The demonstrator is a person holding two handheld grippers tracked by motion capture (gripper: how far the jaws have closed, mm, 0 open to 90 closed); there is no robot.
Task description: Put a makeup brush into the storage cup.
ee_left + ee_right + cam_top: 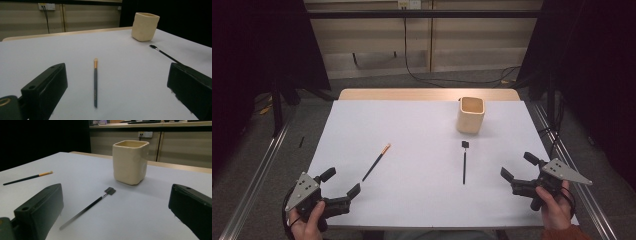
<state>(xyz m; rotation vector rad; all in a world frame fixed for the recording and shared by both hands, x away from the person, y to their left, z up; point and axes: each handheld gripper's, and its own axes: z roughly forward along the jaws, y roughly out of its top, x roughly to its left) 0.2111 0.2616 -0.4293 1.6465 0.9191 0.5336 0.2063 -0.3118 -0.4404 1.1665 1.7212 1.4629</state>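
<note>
Brushes lie untouched: we hold the left gripper (343, 183) wide open and empty at seven o'clock, the right gripper (518, 165) likewise at four o'clock; the orange-tipped brush (376, 162) and the black brush (464, 162) are thin and dark-handled.

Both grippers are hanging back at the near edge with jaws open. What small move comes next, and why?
Probably ease the left gripper forward to straddle the orange-tipped brush. It lies flat straight ahead between the open jaws, nothing is held, and the cream cup stands upright and open-topped beyond. The right gripper faces the black brush likewise.
</note>
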